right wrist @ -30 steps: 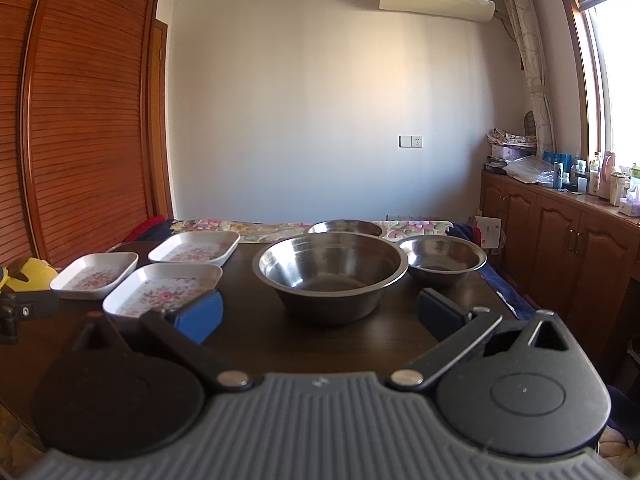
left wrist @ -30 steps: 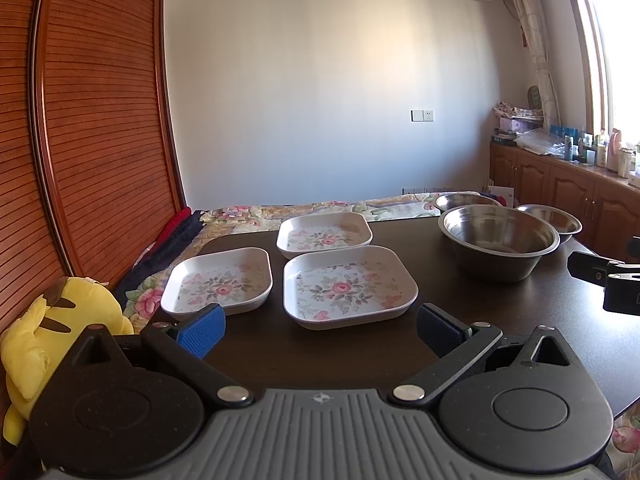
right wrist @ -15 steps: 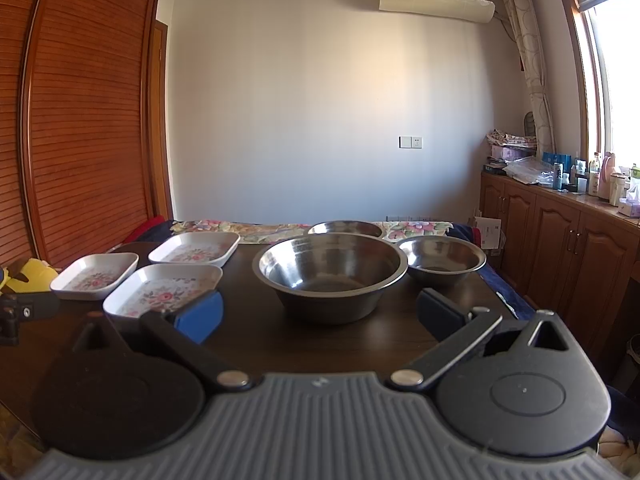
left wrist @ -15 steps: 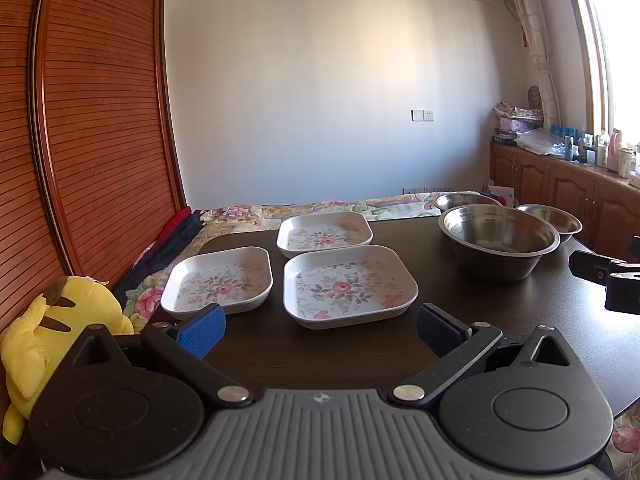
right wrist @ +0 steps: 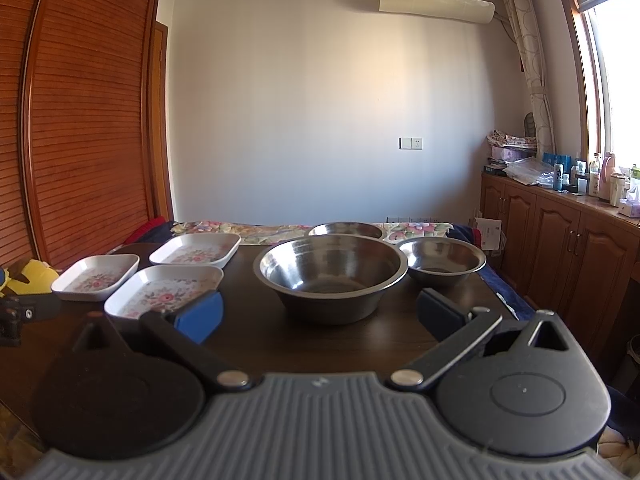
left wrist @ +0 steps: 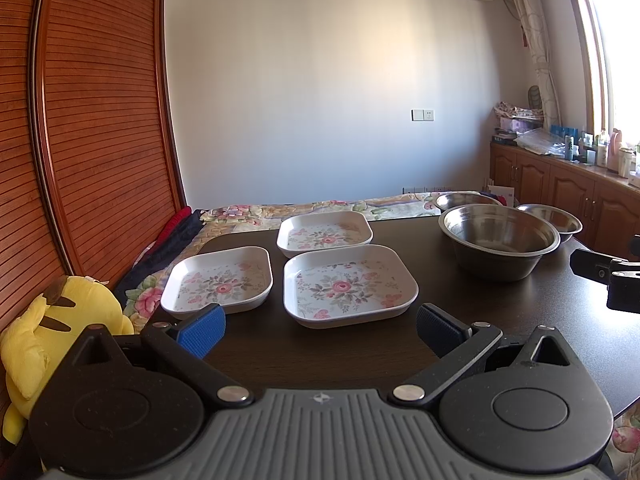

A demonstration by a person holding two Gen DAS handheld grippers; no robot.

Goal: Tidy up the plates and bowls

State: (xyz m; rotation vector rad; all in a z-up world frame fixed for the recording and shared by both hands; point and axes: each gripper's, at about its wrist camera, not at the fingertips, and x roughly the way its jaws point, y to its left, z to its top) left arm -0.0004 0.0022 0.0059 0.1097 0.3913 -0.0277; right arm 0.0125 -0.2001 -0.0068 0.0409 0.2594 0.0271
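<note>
Three floral plates (left wrist: 349, 283) are seen closest from the left gripper (left wrist: 320, 330), three empty steel bowls (right wrist: 331, 268) from the right gripper (right wrist: 319, 315); both grippers are spread, grasping nothing

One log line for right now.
left gripper: open, empty | right gripper: open, empty | plates: three, unstacked | bowls: three, unstacked

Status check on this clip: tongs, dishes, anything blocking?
Left tongs open, empty. Right tongs open, empty. Three floral plates and three steel bowls separate on table, unstacked. Path clear.
</note>
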